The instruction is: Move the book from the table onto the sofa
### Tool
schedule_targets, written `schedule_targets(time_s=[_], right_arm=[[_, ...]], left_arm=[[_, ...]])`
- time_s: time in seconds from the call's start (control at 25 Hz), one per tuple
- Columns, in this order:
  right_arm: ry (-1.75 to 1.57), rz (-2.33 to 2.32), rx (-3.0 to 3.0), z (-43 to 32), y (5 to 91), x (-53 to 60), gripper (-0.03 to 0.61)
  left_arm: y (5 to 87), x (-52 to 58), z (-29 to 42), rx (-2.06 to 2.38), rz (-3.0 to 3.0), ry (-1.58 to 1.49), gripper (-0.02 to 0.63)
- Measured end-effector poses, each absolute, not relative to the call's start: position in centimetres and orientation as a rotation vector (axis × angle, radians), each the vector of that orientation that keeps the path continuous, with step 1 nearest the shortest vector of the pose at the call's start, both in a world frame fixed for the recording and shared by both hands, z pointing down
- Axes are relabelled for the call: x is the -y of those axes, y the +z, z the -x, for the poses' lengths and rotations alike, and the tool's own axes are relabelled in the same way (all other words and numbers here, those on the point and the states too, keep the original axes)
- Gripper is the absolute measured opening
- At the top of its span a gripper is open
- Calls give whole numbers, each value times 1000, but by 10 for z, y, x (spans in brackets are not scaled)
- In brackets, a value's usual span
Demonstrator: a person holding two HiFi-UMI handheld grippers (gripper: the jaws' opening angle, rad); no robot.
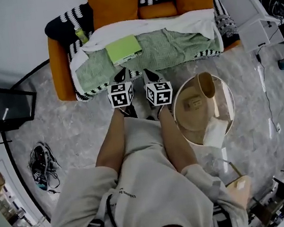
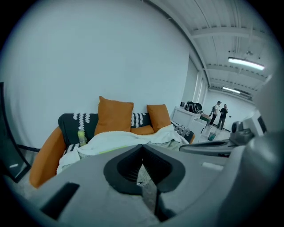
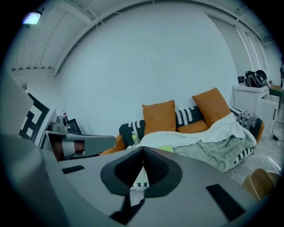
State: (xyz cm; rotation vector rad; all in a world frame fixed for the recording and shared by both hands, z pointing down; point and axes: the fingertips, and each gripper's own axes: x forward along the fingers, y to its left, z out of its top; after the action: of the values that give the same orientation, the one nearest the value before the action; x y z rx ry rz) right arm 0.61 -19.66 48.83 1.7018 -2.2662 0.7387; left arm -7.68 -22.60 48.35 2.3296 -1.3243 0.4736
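Note:
A light green book (image 1: 123, 49) lies flat on the pale green blanket (image 1: 175, 47) that covers the seat of the orange sofa (image 1: 60, 69). Both grippers hover side by side just in front of the sofa's front edge, clear of the book. My left gripper (image 1: 121, 76) is shut with nothing between its jaws. My right gripper (image 1: 151, 75) is shut and empty too. In the left gripper view the left gripper (image 2: 142, 147) points at the sofa, and the book (image 2: 107, 150) shows as a thin green strip. In the right gripper view the right gripper (image 3: 143, 151) points the same way, with the book (image 3: 166, 149) just beyond it.
A round glass table (image 1: 232, 105) stands to the right of the person, bearing a tan vase (image 1: 205, 84) and a white object (image 1: 213, 132). A yellow-green bottle (image 1: 81, 35) leans in the sofa's left corner. A dark screen (image 1: 3, 109) and cables (image 1: 43, 163) lie at the left.

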Motion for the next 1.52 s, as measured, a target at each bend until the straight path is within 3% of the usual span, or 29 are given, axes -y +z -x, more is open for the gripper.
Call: schedule_targets(time_s=[0.8,1.52], right_arm=[[735,-1723,2252,57,482,182,6],[708,-1684,2262,23,483,150,6]], left_arm=[[500,195,137,1243,-2344,672,9],[505,173,114,1272,-2305,673,9]])
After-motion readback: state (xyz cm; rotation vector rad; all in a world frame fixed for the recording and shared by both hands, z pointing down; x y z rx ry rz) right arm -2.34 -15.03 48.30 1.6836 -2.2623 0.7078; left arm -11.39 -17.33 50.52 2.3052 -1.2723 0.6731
